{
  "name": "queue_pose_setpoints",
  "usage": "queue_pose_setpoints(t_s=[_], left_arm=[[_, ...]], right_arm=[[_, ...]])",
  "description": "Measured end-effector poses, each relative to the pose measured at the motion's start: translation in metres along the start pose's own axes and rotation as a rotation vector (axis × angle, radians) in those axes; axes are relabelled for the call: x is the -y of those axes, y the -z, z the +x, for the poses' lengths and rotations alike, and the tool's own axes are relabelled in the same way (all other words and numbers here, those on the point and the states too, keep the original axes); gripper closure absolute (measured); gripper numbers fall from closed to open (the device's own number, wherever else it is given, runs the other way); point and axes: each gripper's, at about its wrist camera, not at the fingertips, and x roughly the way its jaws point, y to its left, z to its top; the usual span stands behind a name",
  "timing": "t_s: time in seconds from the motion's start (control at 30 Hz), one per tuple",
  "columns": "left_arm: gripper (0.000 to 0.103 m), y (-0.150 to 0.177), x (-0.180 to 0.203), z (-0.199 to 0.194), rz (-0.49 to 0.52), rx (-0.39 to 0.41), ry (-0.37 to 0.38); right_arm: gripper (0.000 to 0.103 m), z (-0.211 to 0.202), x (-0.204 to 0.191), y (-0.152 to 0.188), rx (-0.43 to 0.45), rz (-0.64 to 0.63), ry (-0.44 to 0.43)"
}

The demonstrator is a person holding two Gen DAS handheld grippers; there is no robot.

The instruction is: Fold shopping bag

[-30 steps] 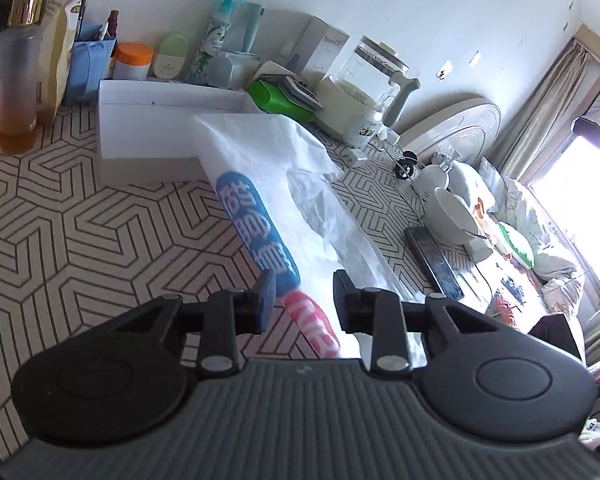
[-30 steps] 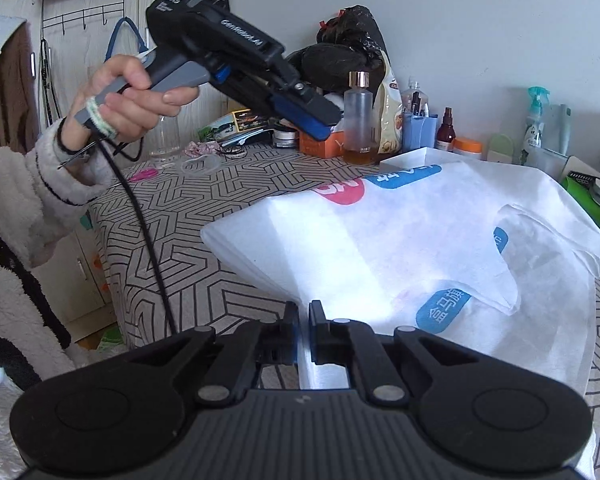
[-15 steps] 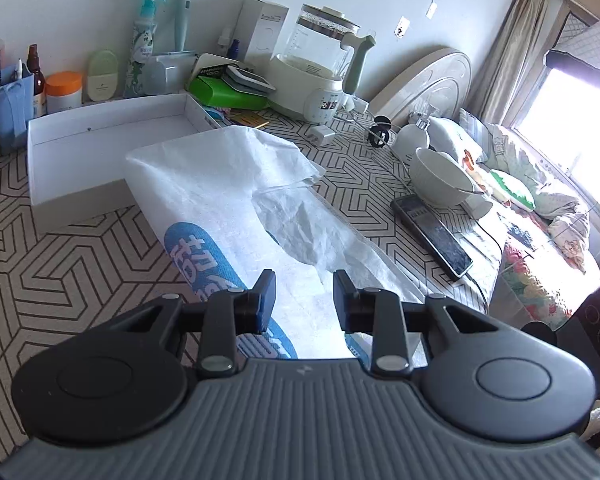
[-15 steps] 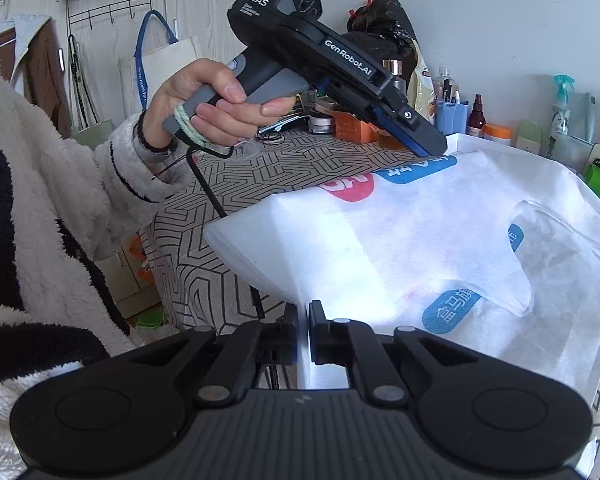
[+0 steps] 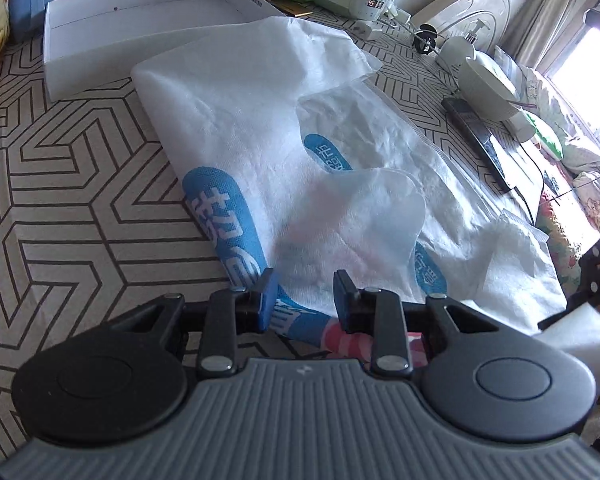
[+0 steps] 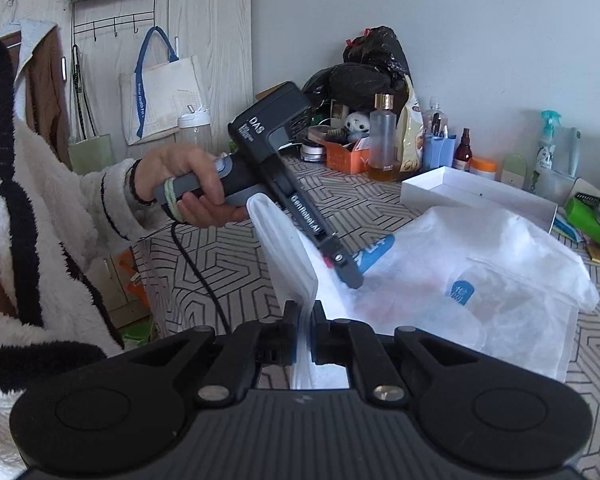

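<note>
Since a second ago the left gripper [image 5: 302, 294] has dropped down close over the shopping bag [image 5: 260, 128], and the right gripper [image 6: 305, 312] has lifted its corner of the bag so the fabric now stands up in a flap instead of lying flat.

Closest in, the right gripper is clenched on that white edge of the bag (you can see the fabric pinched between the two pads and running up out of them). The left gripper's jaws sit partly apart with nothing pinched; its blue pads [image 5: 267, 298] hover just over the bag's blue-and-red print, and I can't tell if they touch it. In the right wrist view, the person's hand [image 6: 188, 188] in a fluffy white sleeve [image 6: 72, 216] holds that left gripper angled down at the bag.

The bag itself is spread out, rumpled, on the patterned tablecloth [image 5: 60, 184], one handle loop curled over the middle. Just behind it is a shallow white box [image 5: 140, 12], touching or nearly touching the bag's far edge. Off to the side are a black phone [image 5: 478, 136] and a white bowl [image 5: 486, 88], and bottles line the wall.
</note>
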Motion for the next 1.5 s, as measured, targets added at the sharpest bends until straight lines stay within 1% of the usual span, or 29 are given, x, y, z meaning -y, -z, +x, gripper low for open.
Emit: queue_pose_setpoints(t_s=[0.13, 0.23, 0.3, 0.33, 0.37, 0.5, 0.53, 0.57, 0.63, 0.7, 0.77, 0.87, 1.0, 1.07, 1.17, 1.23, 1.3, 1.33, 1.4, 1.47, 1.5], left_arm=[[0.073, -0.003, -0.005, 0.0, -0.009, 0.008, 0.042], [0.073, -0.006, -0.015, 0.001, -0.06, 0.002, 0.095], [0.073, -0.009, -0.018, 0.001, -0.06, 0.018, 0.109], [0.072, -0.011, -0.018, 0.0, -0.04, 0.051, 0.096], [0.071, -0.013, -0.018, -0.001, -0.032, 0.065, 0.089], [0.071, -0.017, -0.023, -0.011, -0.035, 0.099, 0.075], [0.069, -0.019, -0.027, -0.017, -0.044, 0.117, 0.065], [0.064, -0.019, -0.031, -0.024, -0.057, 0.141, 0.057], [0.056, -0.019, -0.042, -0.037, -0.089, 0.202, 0.051], [0.054, -0.018, -0.05, -0.049, -0.112, 0.244, 0.063], [0.048, -0.018, -0.057, -0.059, -0.132, 0.286, 0.084], [0.042, -0.023, -0.054, -0.063, -0.102, 0.316, 0.093], [0.038, -0.031, -0.047, -0.062, -0.054, 0.297, 0.091], [0.037, -0.033, -0.05, -0.061, -0.061, 0.298, 0.084], [0.032, -0.035, -0.058, -0.057, -0.102, 0.306, 0.112], [0.032, -0.034, -0.065, -0.052, -0.139, 0.282, 0.138], [0.032, -0.033, -0.071, -0.047, -0.16, 0.266, 0.151], [0.032, -0.032, -0.073, -0.046, -0.17, 0.26, 0.154], [0.032, -0.03, -0.08, -0.045, -0.202, 0.259, 0.176], [0.032, -0.028, -0.085, -0.047, -0.223, 0.269, 0.2], [0.032, -0.027, -0.088, -0.049, -0.234, 0.277, 0.218]], right_arm=[[0.096, 0.01, 0.019, -0.029, 0.002, -0.037, 0.049], [0.096, 0.026, 0.037, -0.054, -0.028, -0.064, 0.058], [0.096, 0.04, 0.048, -0.069, -0.057, -0.099, 0.057], [0.097, 0.046, 0.053, -0.076, -0.068, -0.111, 0.057], [0.097, 0.053, 0.059, -0.082, -0.08, -0.116, 0.052], [0.097, 0.082, 0.088, -0.109, -0.134, -0.115, 0.01], [0.097, 0.086, 0.093, -0.114, -0.142, -0.115, 0.003], [0.097, 0.091, 0.098, -0.119, -0.149, -0.116, -0.002], [0.098, 0.099, 0.106, -0.126, -0.159, -0.115, -0.002], [0.098, 0.108, 0.117, -0.132, -0.169, -0.094, -0.003], [0.098, 0.117, 0.128, -0.135, -0.176, -0.07, -0.008], [0.099, 0.128, 0.138, -0.14, -0.179, -0.057, -0.009], [0.1, 0.139, 0.146, -0.15, -0.17, -0.058, -0.002], [0.1, 0.143, 0.152, -0.154, -0.166, -0.044, -0.005], [0.1, 0.149, 0.166, -0.155, -0.174, -0.004, -0.018], [0.098, 0.145, 0.172, -0.148, -0.194, 0.027, -0.008], [0.088, 0.133, 0.179, -0.136, -0.207, 0.083, 0.018], [0.086, 0.125, 0.182, -0.13, -0.21, 0.113, 0.034], [0.072, 0.105, 0.186, -0.114, -0.207, 0.183, 0.073], [0.063, 0.09, 0.191, -0.098, -0.196, 0.258, 0.101], [0.062, 0.079, 0.197, -0.084, -0.191, 0.307, 0.107]])
